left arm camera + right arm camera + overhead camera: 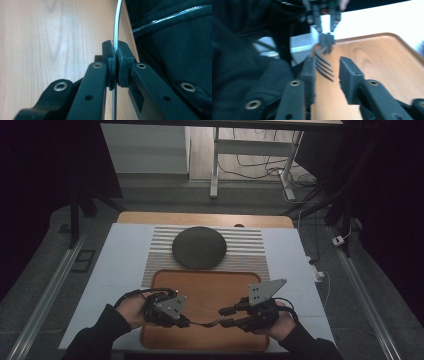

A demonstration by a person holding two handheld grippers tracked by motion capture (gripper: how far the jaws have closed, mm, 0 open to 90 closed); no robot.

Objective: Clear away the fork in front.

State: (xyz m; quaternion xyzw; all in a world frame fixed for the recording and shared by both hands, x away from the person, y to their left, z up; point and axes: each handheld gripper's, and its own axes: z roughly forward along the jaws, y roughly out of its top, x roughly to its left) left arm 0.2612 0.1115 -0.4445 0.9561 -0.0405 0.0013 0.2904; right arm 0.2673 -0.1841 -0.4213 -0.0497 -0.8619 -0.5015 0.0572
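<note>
A metal fork [203, 324] hangs level just above the front of a wooden tray [210, 287]. My left gripper [186, 322] is shut on its handle; in the left gripper view the thin handle [117, 22] runs edge-on between the pressed pads of the left gripper [115, 53]. My right gripper [223, 317] faces it from the right. In the right gripper view the right gripper [328, 60] stands open, with the fork's tines [323, 65] in the gap close to the left pad. Farther off there, the left gripper [327, 40] pinches the fork.
A dark round plate [199, 247] lies on a striped placemat [250, 255] behind the tray, on a white tabletop [120, 260]. The person's dark sleeves [100, 337] come in at the bottom edge. Table legs and cables stand on the floor beyond.
</note>
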